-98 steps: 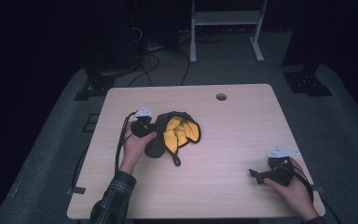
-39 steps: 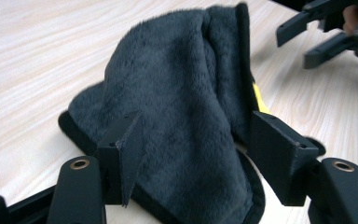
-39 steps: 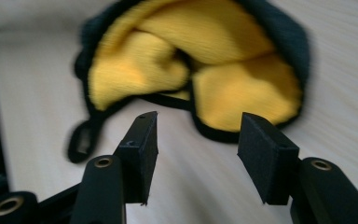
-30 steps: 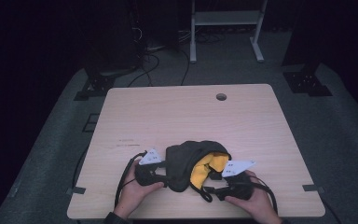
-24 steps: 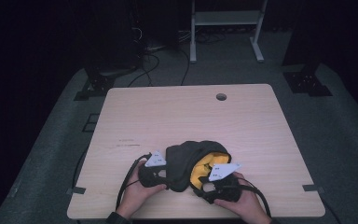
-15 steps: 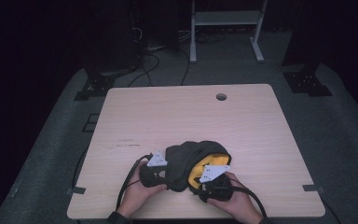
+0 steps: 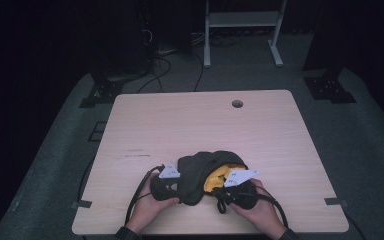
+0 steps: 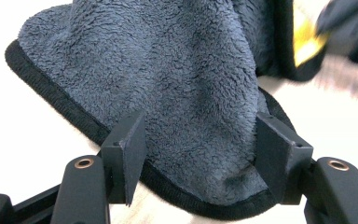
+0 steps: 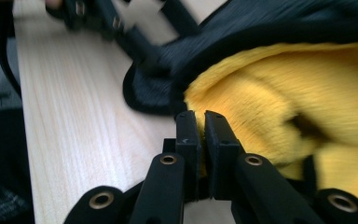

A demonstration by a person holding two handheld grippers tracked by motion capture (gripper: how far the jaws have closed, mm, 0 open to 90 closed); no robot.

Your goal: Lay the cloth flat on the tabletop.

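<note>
Yellow lining just pinched by closing right gripper (left gripper agape, straddling grey fleece); ready to pull.

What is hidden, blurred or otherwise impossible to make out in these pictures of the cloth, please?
- High view: the jaws of the left gripper and right gripper are hidden by the cloth and the grey plates.
- Right gripper view: whether yellow lining is pinched is unclear; the pads cover it.
- Left gripper view: the right gripper at top right is blurred.
- Left gripper view: the cloth is cut off by the top edge.
</note>
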